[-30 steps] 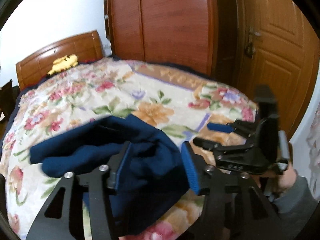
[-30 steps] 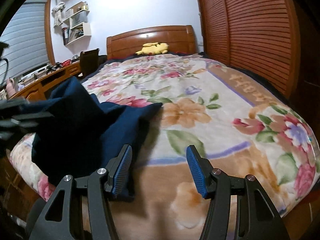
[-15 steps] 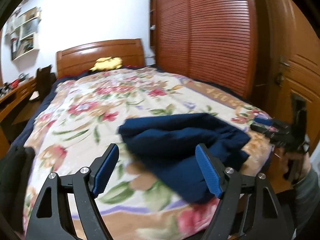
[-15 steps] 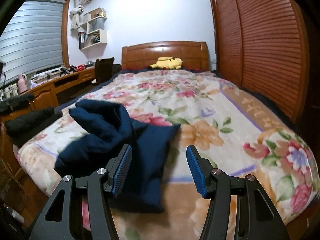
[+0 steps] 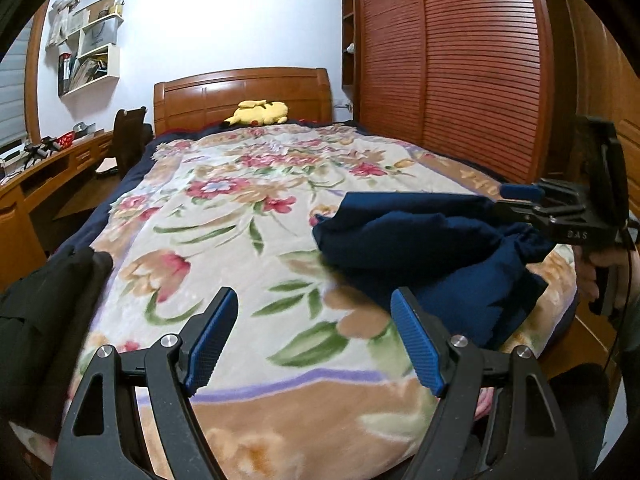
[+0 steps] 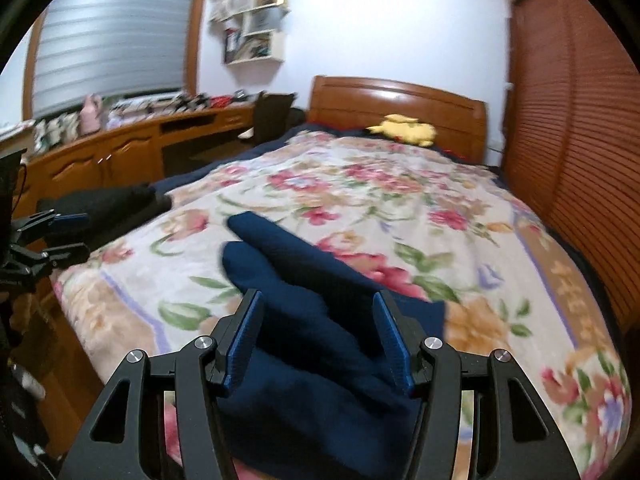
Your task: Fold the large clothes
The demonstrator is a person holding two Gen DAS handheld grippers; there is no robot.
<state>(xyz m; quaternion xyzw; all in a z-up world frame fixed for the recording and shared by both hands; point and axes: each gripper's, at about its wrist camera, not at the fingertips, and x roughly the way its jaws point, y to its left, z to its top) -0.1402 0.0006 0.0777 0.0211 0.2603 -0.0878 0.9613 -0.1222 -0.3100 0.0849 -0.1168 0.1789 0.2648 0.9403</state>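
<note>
Blue-padded left gripper hangs with jaws apart over the floral blanket, having just widened, gripping nothing. Right gripper straddles the bunched navy garment near the bed's foot; contact is blurred.

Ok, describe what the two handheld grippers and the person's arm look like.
Both the left gripper and the right gripper have black skeletal frames with triangular cutouts, silver pivot bolts, and fingers faced with ribbed blue pads. White lettering marks the right gripper's side, and a thin black cable hangs beside its handle. The sleeve is grey.
</note>
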